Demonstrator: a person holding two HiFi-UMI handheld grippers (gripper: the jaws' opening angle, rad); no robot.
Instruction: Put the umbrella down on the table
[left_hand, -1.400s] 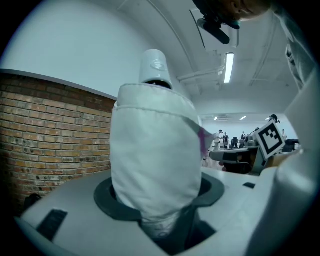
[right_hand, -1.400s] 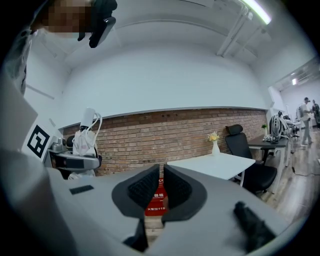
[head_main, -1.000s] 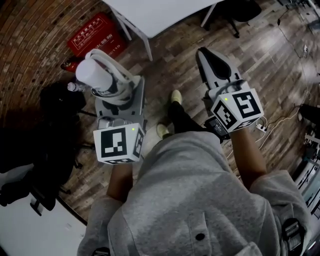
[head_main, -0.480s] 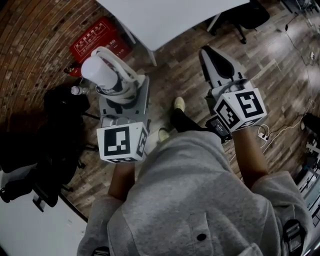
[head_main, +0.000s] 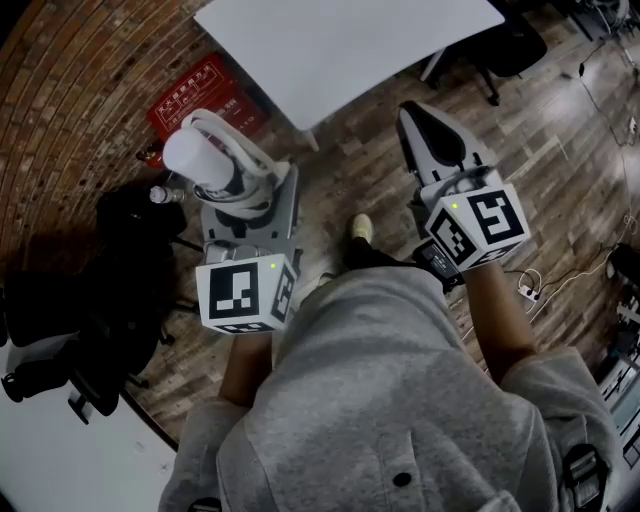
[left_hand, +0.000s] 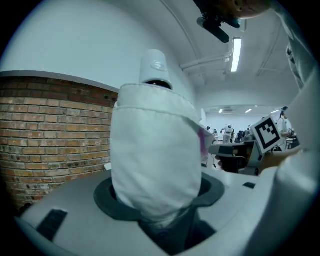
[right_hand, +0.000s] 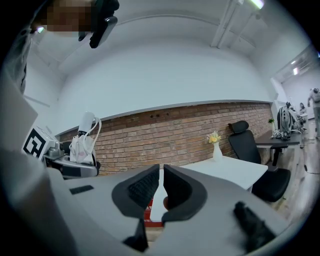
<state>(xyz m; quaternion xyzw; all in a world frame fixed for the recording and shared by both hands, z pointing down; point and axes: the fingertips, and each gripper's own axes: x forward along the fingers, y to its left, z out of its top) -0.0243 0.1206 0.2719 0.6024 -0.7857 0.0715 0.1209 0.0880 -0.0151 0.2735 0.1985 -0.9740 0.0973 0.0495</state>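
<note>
A folded white umbrella (head_main: 198, 155) in a white sleeve with a strap loop stands upright in my left gripper (head_main: 240, 192), whose jaws are shut on its lower part. In the left gripper view the umbrella (left_hand: 155, 155) fills the middle, gripped between the dark pads (left_hand: 107, 197). My right gripper (head_main: 428, 128) hangs at the right over the wooden floor, shut with nothing between its jaws. The white table (head_main: 350, 50) lies ahead at the top of the head view. From the right gripper (right_hand: 161, 182) I see the table (right_hand: 230, 170) and, at the left, the umbrella (right_hand: 84, 142).
A red box (head_main: 205, 95) sits on the floor by the curved brick wall, left of the table. Black office chairs stand at the left (head_main: 90, 330) and beyond the table (head_main: 515, 45). A small vase of flowers (right_hand: 216, 147) is on the table. A white power strip (head_main: 527, 281) lies right.
Both grippers and the person have moved toward the table, which now shows much more at the top of the head view. The umbrella stays gripped upright in the left gripper.
</note>
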